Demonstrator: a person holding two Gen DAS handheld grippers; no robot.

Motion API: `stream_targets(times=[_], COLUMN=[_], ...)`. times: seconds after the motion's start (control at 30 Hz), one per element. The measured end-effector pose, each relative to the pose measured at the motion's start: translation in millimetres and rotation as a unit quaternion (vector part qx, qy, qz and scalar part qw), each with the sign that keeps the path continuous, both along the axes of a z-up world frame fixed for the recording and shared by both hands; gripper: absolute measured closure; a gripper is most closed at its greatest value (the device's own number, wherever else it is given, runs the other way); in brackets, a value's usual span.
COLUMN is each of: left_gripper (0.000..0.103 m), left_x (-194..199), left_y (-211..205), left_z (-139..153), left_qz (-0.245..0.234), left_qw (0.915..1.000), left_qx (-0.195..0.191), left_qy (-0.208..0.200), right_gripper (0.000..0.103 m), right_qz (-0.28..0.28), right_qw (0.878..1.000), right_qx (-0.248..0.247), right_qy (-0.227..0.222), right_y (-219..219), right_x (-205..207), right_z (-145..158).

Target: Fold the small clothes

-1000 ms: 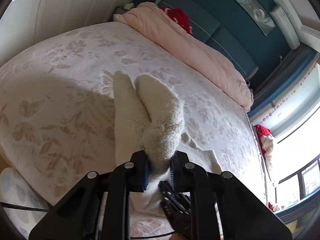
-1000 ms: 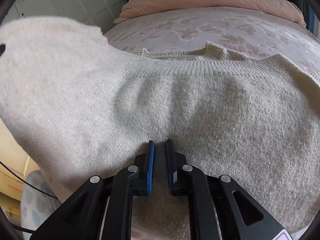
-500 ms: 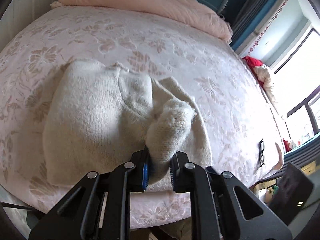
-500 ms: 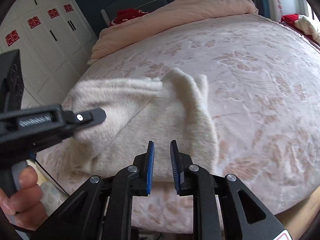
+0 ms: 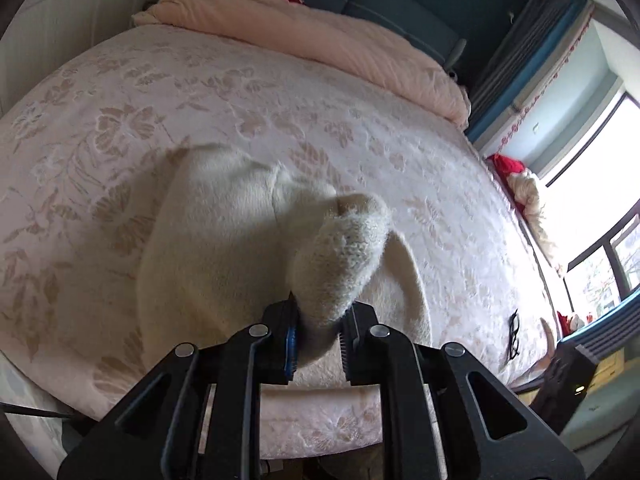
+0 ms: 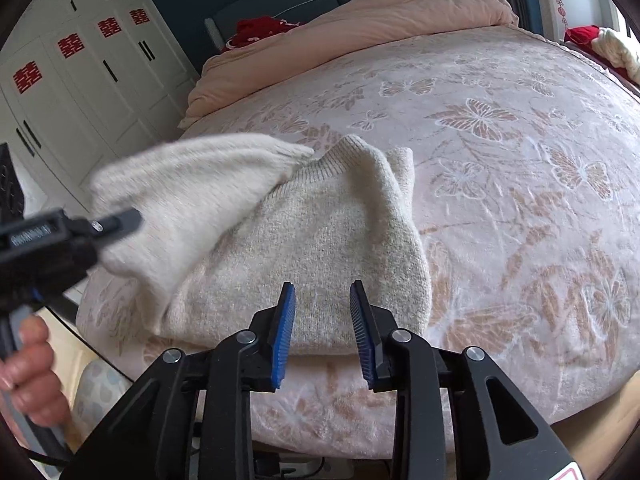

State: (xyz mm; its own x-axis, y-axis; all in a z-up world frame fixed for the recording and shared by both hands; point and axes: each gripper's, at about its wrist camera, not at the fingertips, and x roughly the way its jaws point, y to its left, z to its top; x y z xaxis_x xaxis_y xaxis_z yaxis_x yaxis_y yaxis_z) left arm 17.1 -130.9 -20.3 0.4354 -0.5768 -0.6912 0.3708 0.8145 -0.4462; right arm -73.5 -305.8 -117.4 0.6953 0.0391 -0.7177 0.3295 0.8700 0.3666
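Floral bedspread [image 6: 500, 152] covers a bed, with a cream sweater [image 6: 320, 248] lying at its near edge, just ahead of both jaws. Left gripper [image 5: 318, 332] clamps a sleeve [image 5: 340, 264], lifting it across the body. Right gripper [image 6: 322, 324] has let go; its jaws, nearly closed half a second ago, now stand wide apart and empty, so the fold is likely midway.
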Motion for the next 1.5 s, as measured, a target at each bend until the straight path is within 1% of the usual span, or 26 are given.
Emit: stream_targets(times=[0.07, 0.13, 0.17, 0.27, 0.3, 0.37, 0.47, 0.6, 0.63, 0.67, 0.7, 0.73, 0.77, 0.87, 0.9, 0.93, 0.97, 1.03, 1.07, 1.13, 1.17, 1.23, 1.3, 1.37, 1.43, 1.5], left_gripper=[0.088, 0.088, 0.088, 0.088, 0.088, 0.088, 0.088, 0.088, 0.088, 0.088, 0.088, 0.088, 0.088, 0.088, 0.088, 0.088, 0.088, 0.088, 0.088, 0.088, 0.088, 0.088, 0.088, 0.088, 0.088, 0.087], left_x=[11.0, 18.8, 22.4, 30.9, 33.6, 38.3, 43.1, 47.5, 48.8, 50.6, 52.5, 53.4, 54.7, 55.9, 54.4, 53.2, 51.5, 49.8, 49.6, 46.5, 45.0, 37.8, 29.9, 17.6, -0.1, -15.6], left_y=[27.4, 50.1, 62.2, 94.2, 105.1, 126.0, 152.8, 189.7, 197.8, 206.2, 213.2, 217.7, 219.8, 205.2, 196.8, 187.3, 176.1, 158.1, 152.6, 142.0, 136.6, 117.0, 92.2, 53.6, 11.7, -29.9], left_z=[26.0, 42.4, 48.6, 51.5, 46.7, 30.2, -1.3, -36.4, -42.8, -49.2, -54.8, -57.6, -57.6, -37.7, -28.7, -20.4, -13.4, -9.8, -10.4, -10.3, -7.8, 6.7, 22.8, 40.2, 49.6, 42.1], left_qz=[0.028, 0.055, 0.072, 0.129, 0.15, 0.191, 0.237, 0.284, 0.294, 0.304, 0.311, 0.312, 0.312, 0.276, 0.261, 0.246, 0.233, 0.214, 0.212, 0.212, 0.204, 0.175, 0.133, 0.079, 0.026, -0.026], left_qw=[0.9993, 0.9978, 0.9965, 0.9907, 0.9876, 0.9803, 0.9687, 0.9528, 0.9494, 0.9457, 0.9425, 0.9416, 0.9415, 0.9558, 0.961, 0.9659, 0.9702, 0.9748, 0.9753, 0.976, 0.9779, 0.9841, 0.9907, 0.9958, 0.9975, 0.9972], left_qx=[-0.018, -0.028, -0.031, -0.039, -0.042, -0.049, -0.059, -0.072, -0.073, -0.07, -0.072, -0.073, -0.073, -0.067, -0.066, -0.061, -0.053, -0.051, -0.05, -0.037, -0.035, -0.027, -0.026, -0.023, -0.017, 0.001], left_qy=[-0.015, -0.025, -0.029, -0.024, -0.015, 0.012, 0.045, 0.078, 0.083, 0.09, 0.098, 0.102, 0.103, 0.077, 0.065, 0.052, 0.041, 0.038, 0.04, 0.035, 0.031, 0.01, -0.015, -0.041, -0.063, -0.07], right_gripper=[0.074, 0.075, 0.078, 0.078, 0.077, 0.063, 0.053, 0.046, 0.044, 0.048, 0.057, 0.081, 0.084, 0.087, 0.087, 0.087, 0.087, 0.087, 0.086, 0.083, 0.078, 0.075, 0.074, 0.073, 0.073, 0.067], right_qz=[0.004, 0.0, -0.008, -0.075, -0.1, -0.116, -0.092, -0.045, -0.049, -0.05, -0.05, -0.045, -0.047, -0.056, -0.057, -0.057, -0.062, -0.068, -0.067, -0.076, -0.079, -0.082, -0.094, -0.105, -0.108, -0.104], right_qw=[1.0, 1.0, 0.999, 0.996, 0.994, 0.992, 0.993, 0.989, 0.99, 0.991, 0.991, 0.991, 0.99, 0.994, 0.995, 0.996, 0.996, 0.994, 0.992, 0.993, 0.993, 0.994, 0.995, 0.994, 0.994, 0.994], right_qx=[-0.001, -0.004, -0.011, -0.026, -0.018, 0.001, 0.042, 0.131, 0.126, 0.118, 0.113, 0.119, 0.128, 0.094, 0.078, 0.068, 0.056, 0.031, 0.051, 0.07, 0.069, 0.05, 0.017, 0.015, 0.025, 0.027], right_qy=[0.014, 0.028, 0.031, 0.048, 0.05, 0.059, 0.053, 0.054, 0.05, 0.046, 0.045, 0.043, 0.035, -0.016, -0.02, -0.014, 0.006, 0.084, 0.092, 0.065, 0.055, 0.047, 0.036, 0.014, -0.01, -0.028], right_y=[-0.1, -0.2, -1.8, -25.0, -36.2, -51.5, -56.7, -48.6, -44.6, -40.5, -38.3, -37.3, -38.5, -40.3, -41.4, -43.1, -46.0, -52.0, -55.1, -60.9, -60.6, -58.9, -57.8, -62.8, -67.4, -65.7], right_x=[7.6, 16.9, 20.8, 20.6, 16.1, 8.9, 7.4, 20.3, 22.6, 25.3, 28.1, 31.3, 31.3, 17.7, 13.0, 9.9, 10.1, 16.5, 14.3, 2.6, 0.1, -5.2, -13.0, -24.1, -35.2, -44.4], right_z=[-9.0, -16.8, -18.9, -27.0, -30.0, -36.2, -47.0, -72.7, -75.5, -76.2, -75.8, -74.1, -67.1, -21.3, -10.8, -9.5, -17.6, -57.3, -75.0, -68.3, -59.7, -45.2, -26.9, -11.3, 2.5, 13.8])
